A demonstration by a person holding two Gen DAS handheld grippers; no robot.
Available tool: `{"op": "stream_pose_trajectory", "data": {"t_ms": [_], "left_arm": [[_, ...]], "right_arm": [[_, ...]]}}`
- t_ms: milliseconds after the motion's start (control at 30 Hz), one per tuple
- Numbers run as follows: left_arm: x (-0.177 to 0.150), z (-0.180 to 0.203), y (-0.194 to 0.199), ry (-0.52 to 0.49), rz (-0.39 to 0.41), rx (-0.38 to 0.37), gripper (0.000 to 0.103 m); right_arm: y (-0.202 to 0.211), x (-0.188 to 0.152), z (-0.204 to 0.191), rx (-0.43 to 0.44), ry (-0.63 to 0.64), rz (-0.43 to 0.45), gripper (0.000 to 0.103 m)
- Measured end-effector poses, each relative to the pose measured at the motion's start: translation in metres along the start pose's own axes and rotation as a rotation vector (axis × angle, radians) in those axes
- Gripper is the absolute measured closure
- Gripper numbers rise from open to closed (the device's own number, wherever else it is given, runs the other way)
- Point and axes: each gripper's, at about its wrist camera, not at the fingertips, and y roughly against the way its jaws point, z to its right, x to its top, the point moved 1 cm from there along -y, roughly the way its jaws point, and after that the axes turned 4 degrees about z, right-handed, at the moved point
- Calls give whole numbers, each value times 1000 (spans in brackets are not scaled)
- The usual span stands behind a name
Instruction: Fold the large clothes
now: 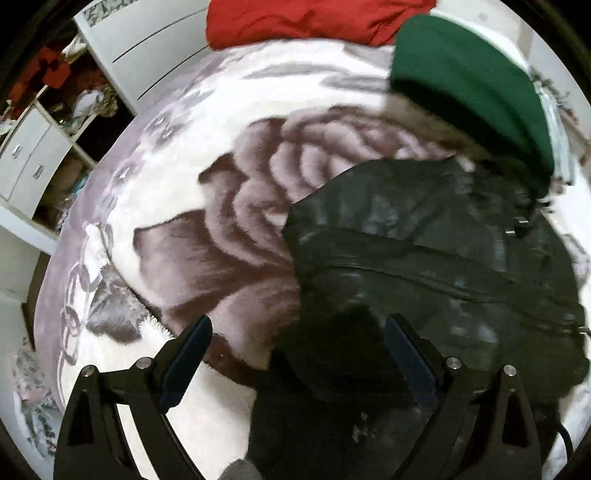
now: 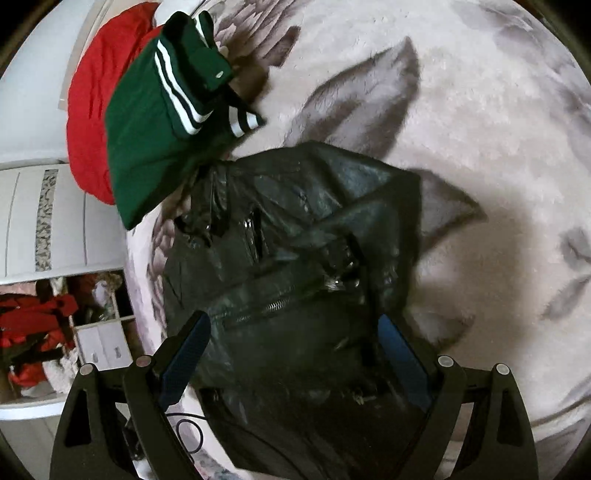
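Note:
A black leather jacket (image 1: pixel 424 258) lies crumpled on a white and grey flower-patterned fleece blanket (image 1: pixel 229 236); it also shows in the right wrist view (image 2: pixel 295 258), with a zip across its front. My left gripper (image 1: pixel 297 325) is open, its fingers straddling the jacket's near left edge just above it. My right gripper (image 2: pixel 293 321) is open over the jacket's near part, with the leather between and below its fingers. Neither holds anything.
A folded green jacket with white stripes (image 2: pixel 155 122) lies beyond the black one, also in the left wrist view (image 1: pixel 476 85). A red garment (image 1: pixel 314 18) lies behind it (image 2: pixel 92 96). White drawers and shelves (image 1: pixel 33 162) stand left of the bed.

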Motion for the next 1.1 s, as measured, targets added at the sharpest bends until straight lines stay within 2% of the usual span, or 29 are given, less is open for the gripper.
{"op": "stream_pose_trajectory", "data": {"t_ms": [100, 200, 233, 267, 300, 367, 433, 533, 600, 633, 667, 733, 833, 967, 1067, 1100], "left_arm": [[4, -1, -33, -1, -46, 24, 7], [-1, 6, -69, -33, -87, 33, 0], [-2, 6, -72, -31, -71, 26, 0], [-3, 4, -73, -31, -55, 6, 0], [-3, 3, -73, -37, -51, -7, 0], [-4, -1, -75, -37, -49, -50, 0], [-3, -8, -77, -14, -70, -91, 0], [1, -21, -69, -5, -107, -106, 0], [-3, -32, -44, -13, -81, -103, 0], [-9, -39, -30, -17, -66, -112, 0], [-19, -48, -16, -21, -63, -121, 0], [-44, -61, 3, -27, -82, -149, 0], [-89, -73, 16, -22, -183, -206, 0], [-153, -77, 2, -41, -352, -292, 0], [-179, -75, -15, -31, -387, -370, 1], [-182, -75, -17, -34, -368, -367, 6]], "right_arm": [[-22, 1, 7, -66, -21, -54, 9], [-39, -4, 4, -107, 23, -84, 12], [-40, -6, 0, -136, 62, -69, 33], [-40, -10, -4, -229, 107, -51, 80], [-39, -12, -5, -294, 130, -26, 83], [-35, -14, -1, -317, 131, 9, 93], [-41, -13, 10, -352, 134, 5, 95], [-47, -13, 17, -328, 149, -51, 94], [-26, -17, 22, -249, 118, -76, 84], [-16, -21, 27, -235, 104, -83, 70], [-3, -30, 34, -219, 89, -88, 51], [11, -53, 49, -203, 68, -127, 33], [12, -102, 79, -200, 42, -218, 31], [-5, -164, 118, -144, -15, -301, 30], [-25, -195, 135, -97, -64, -336, 30], [-31, -204, 139, -73, -82, -345, 30]]}}
